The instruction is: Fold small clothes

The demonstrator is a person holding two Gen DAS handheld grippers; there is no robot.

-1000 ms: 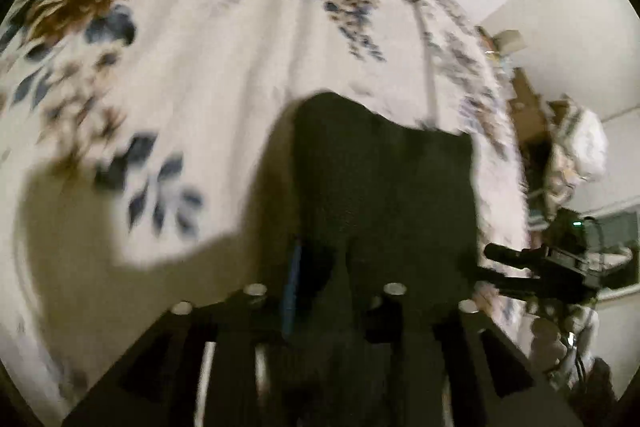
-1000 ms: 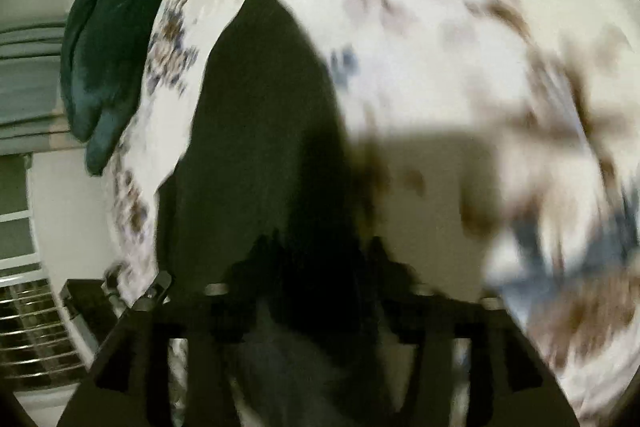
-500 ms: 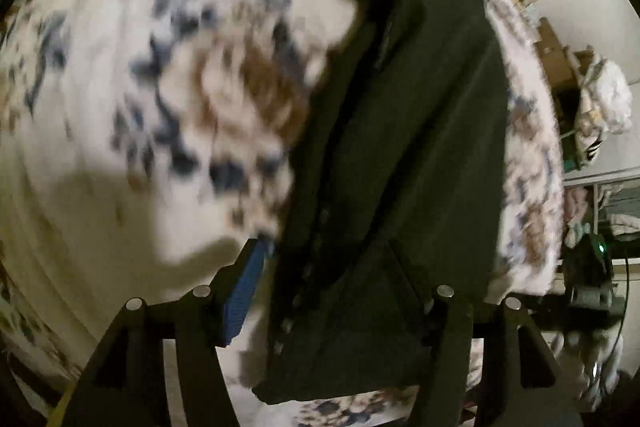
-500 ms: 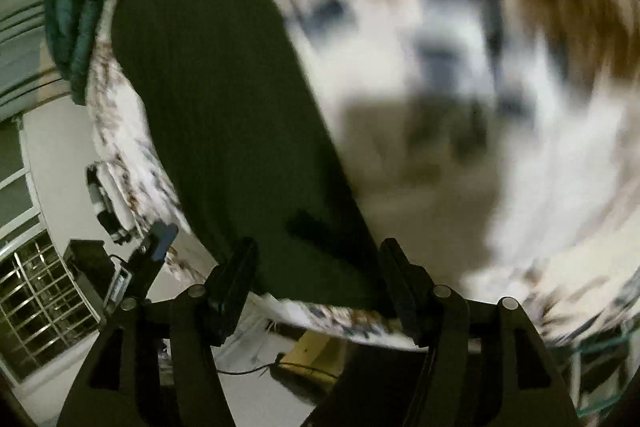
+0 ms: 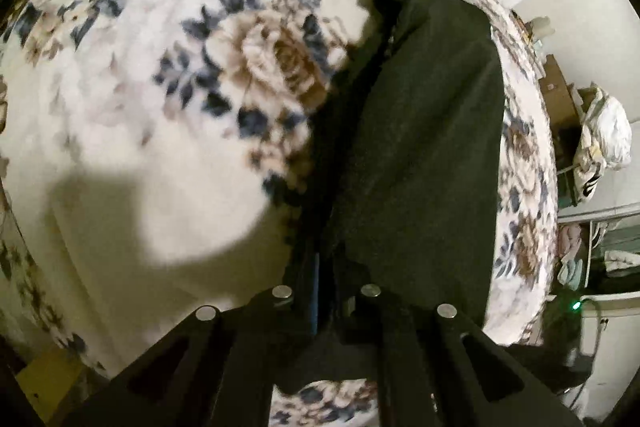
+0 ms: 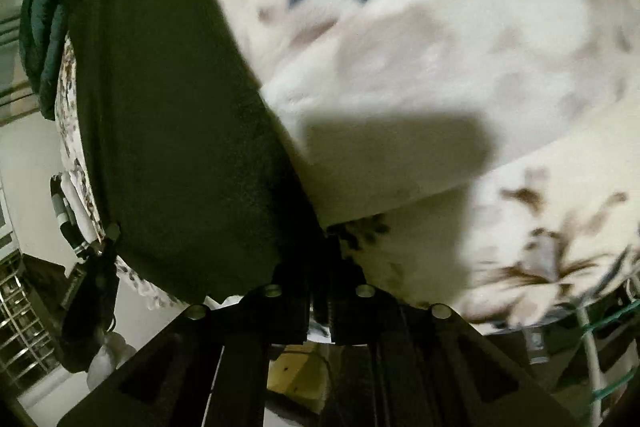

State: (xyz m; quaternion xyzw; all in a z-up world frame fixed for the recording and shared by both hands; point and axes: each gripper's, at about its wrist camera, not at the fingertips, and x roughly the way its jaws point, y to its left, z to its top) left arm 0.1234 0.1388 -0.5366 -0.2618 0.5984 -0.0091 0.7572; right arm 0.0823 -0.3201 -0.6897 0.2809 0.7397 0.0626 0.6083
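Dark garment (image 5: 424, 131) spread flat on floral bed cover (image 5: 168, 131), right of centre in left view, left side in right view. Left tool (image 5: 326, 291) just closed, pinching garment's near edge. Right tool (image 6: 320, 291) just closed on garment's near corner (image 6: 296, 227), lower centre.

the garment (image 5: 420, 131) lies on the blanket (image 5: 160, 107) along its near edge, a pillow (image 6: 42, 27) behind it.
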